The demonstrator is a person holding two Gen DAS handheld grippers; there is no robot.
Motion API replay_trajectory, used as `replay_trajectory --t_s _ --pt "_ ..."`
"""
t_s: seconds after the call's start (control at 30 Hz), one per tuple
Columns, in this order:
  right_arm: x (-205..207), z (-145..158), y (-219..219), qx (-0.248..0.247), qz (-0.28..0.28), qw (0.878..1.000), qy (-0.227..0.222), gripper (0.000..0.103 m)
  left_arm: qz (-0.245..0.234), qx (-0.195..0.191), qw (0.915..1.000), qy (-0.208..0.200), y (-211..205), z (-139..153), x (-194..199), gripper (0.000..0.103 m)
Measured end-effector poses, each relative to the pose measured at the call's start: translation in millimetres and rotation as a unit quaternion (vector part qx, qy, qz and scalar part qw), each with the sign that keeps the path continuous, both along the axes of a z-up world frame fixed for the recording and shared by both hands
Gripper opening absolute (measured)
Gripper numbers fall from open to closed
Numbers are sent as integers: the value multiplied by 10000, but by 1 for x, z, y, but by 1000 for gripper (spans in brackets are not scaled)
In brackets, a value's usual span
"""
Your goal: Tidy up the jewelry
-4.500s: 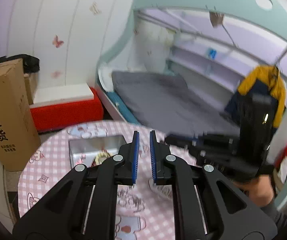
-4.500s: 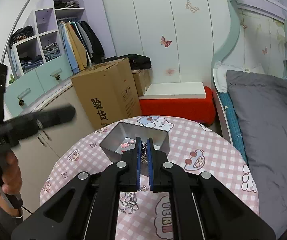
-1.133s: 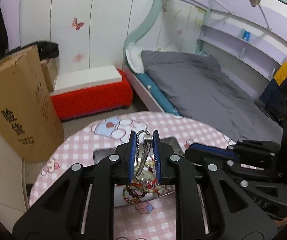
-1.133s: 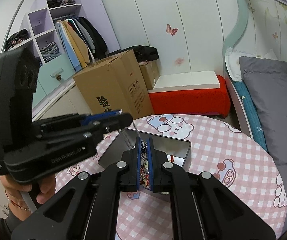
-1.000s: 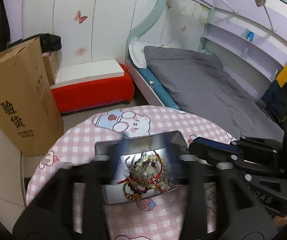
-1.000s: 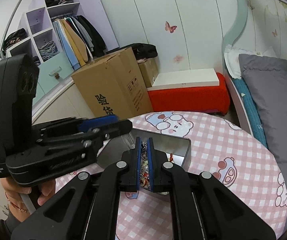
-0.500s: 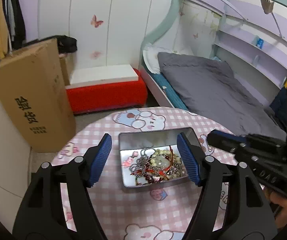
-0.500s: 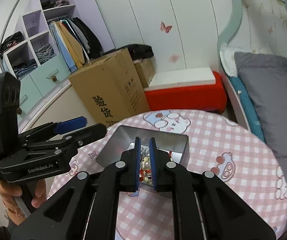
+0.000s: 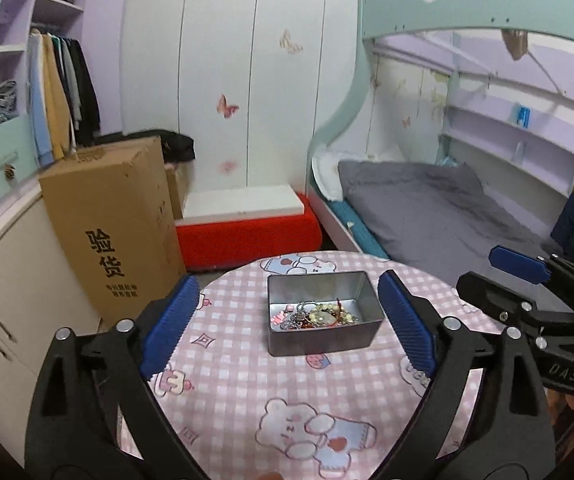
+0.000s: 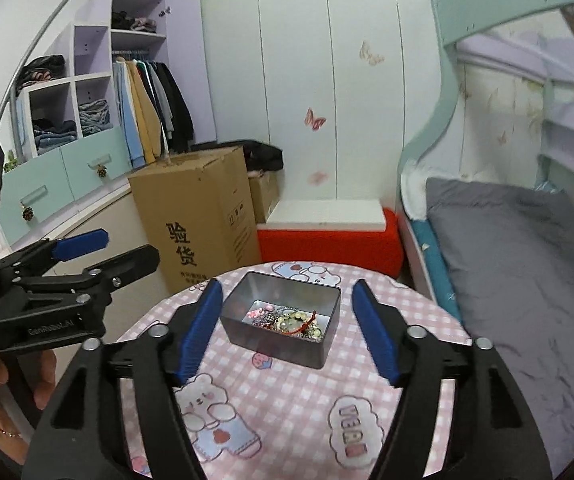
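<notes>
Both hand-held grippers, left (image 9: 287,320) and right (image 10: 287,332), gape empty above the surface (image 9: 271,384); jewelry (image 9: 315,315) lies tangled in the tin (image 9: 319,338), so a regrasp would likely snag several pieces together.

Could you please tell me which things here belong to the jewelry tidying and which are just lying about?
Job: metal tin, jewelry, left gripper, right gripper.
Lying about: cardboard box, bed, hanging clothes.
</notes>
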State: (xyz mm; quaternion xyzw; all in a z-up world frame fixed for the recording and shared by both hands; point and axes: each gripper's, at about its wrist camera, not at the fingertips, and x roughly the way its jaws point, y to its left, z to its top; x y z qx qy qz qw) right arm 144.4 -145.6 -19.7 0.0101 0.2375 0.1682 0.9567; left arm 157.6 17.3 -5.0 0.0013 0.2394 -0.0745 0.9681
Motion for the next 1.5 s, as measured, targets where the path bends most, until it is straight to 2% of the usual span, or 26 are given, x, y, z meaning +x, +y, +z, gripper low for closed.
replay_trajectory --t_s 0.2,0.33,0.6,0.87,1.5 --pt "-51 16 -3 -53 -198 9983 -537 81 123 -13 9992 -388 -1 18 -52 91" --pt "-77 22 -3 -50 -245 9966 -783 85 237 -122 9973 -687 3 25 -82 92" --pt "-110 32 -1 2 -290 9933 -1120 92 341 188 9937 -1051 -4 34 -121 93" --pt "-127 39 -1 -142 -453 9897 -1352 95 324 216 9902 -1344 -11 43 -141 94" --pt "-144 46 -8 -248 -709 9847 -1570 95 309 227 9878 -1506 -17 54 -153 95"
